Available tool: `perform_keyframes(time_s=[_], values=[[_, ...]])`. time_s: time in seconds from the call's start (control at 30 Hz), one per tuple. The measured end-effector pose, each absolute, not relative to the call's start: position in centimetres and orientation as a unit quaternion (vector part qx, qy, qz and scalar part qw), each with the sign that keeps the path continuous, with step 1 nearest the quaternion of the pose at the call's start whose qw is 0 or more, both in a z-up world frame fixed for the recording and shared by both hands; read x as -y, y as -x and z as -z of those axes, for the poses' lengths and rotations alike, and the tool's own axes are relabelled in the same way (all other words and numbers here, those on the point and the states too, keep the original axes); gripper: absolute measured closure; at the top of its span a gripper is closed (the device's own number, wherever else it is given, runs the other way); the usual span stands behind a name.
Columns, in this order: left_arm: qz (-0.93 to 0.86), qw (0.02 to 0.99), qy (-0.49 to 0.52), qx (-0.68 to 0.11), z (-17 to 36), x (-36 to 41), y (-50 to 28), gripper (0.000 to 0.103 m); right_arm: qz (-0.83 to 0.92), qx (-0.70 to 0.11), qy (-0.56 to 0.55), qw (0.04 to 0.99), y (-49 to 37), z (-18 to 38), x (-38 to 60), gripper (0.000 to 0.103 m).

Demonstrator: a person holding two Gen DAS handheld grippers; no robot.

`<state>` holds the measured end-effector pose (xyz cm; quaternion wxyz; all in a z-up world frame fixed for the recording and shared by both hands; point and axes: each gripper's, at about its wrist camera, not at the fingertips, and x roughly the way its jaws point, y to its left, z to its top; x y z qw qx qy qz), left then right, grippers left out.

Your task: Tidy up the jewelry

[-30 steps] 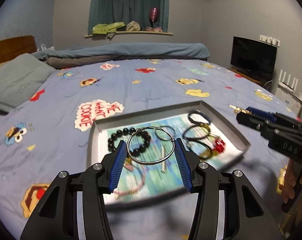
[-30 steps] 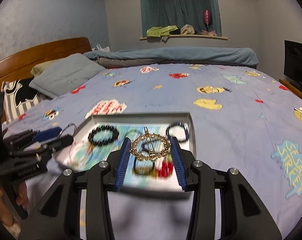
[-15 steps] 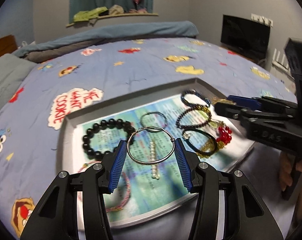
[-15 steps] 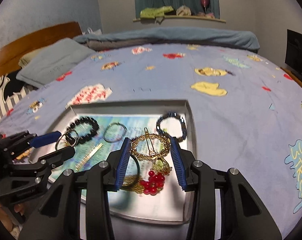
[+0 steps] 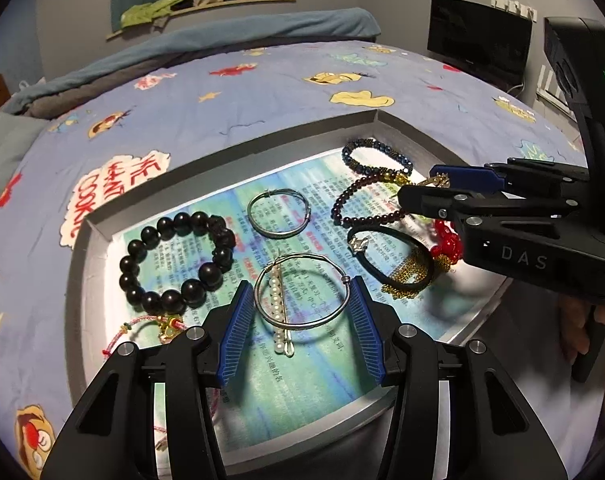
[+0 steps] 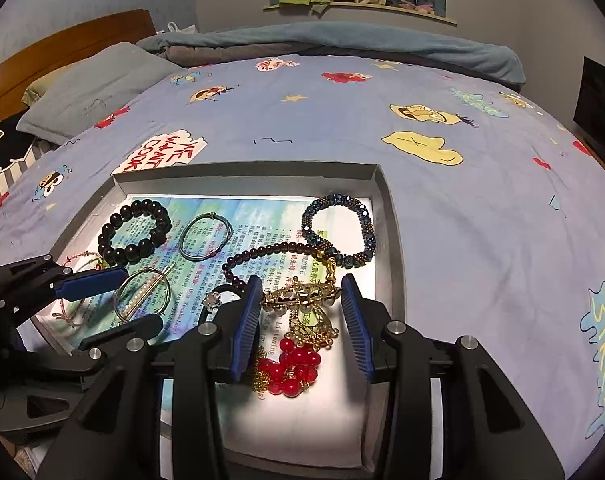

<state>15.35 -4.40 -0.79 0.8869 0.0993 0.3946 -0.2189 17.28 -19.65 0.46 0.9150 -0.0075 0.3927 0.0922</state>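
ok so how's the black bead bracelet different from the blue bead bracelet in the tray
The black bead bracelet has big, plain round beads in one strand; the blue bead bracelet is woven from many tiny beads with gold ones mixed in. The black one lies at the tray's left end, the blue one at the right end, by the wall. Both lie flat on the printed paper, as closed loops, held by neither gripper.
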Motion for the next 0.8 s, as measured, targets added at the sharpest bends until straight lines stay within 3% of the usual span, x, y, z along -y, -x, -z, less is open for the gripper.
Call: perform_keyframes(time_s=[0.53, 0.8], values=[[0.219, 0.882, -0.074, -0.411, 1.49, 3.48, -16.08, 0.047, -0.101, -0.399, 0.017, 0.911, -17.66, 0.04, 19.3, 0.061], [0.217, 0.888, -0.072, -0.4, 1.19, 3.35, -15.8, 0.043, -0.12, -0.387, 0.0, 0.914, -16.84, -0.48, 19.74, 0.052]])
